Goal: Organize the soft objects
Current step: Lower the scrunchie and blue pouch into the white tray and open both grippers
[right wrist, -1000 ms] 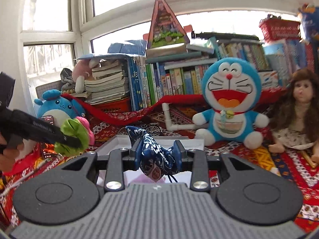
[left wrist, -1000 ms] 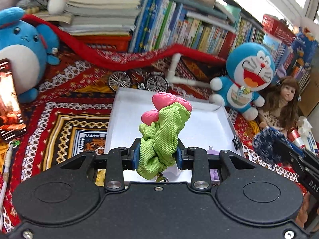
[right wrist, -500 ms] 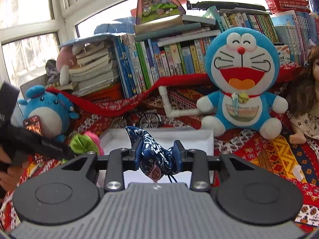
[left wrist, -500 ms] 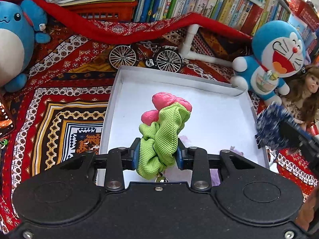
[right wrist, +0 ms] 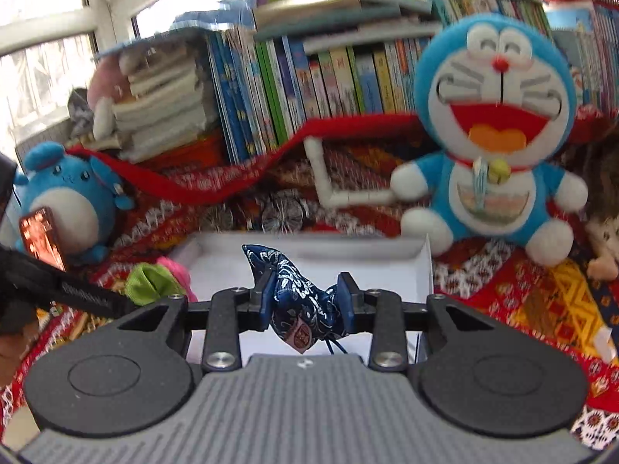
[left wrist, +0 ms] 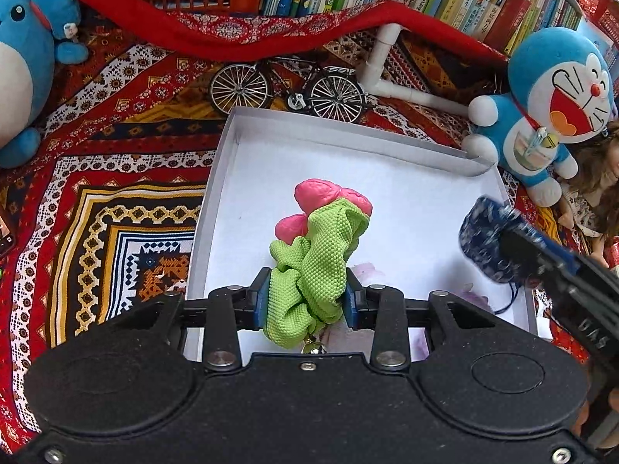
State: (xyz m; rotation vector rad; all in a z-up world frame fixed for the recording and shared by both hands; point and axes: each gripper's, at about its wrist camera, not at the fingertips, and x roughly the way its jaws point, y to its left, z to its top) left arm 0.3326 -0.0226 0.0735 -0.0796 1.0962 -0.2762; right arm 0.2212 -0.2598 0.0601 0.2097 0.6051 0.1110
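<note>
A green and pink fabric scrunchie with a small bell sits between the pads of my left gripper, which hangs over the near part of the white shallow box. Its jaws are opening slightly, and the pads still press on the fabric. My right gripper is shut on a dark blue patterned pouch with a dangling cord, above the box's near edge. In the left wrist view the pouch hovers over the box's right side. The scrunchie shows at the left in the right wrist view.
A blue cat plush and a doll sit right of the box, and a round blue plush sits far left. A model bicycle and a white pipe lie behind it. Books line the back. A patterned cloth covers the surface.
Both grippers have moved forward and down over the white box with their loads. The left view tilted downward. The blue pouch has come in over the box's right side.
</note>
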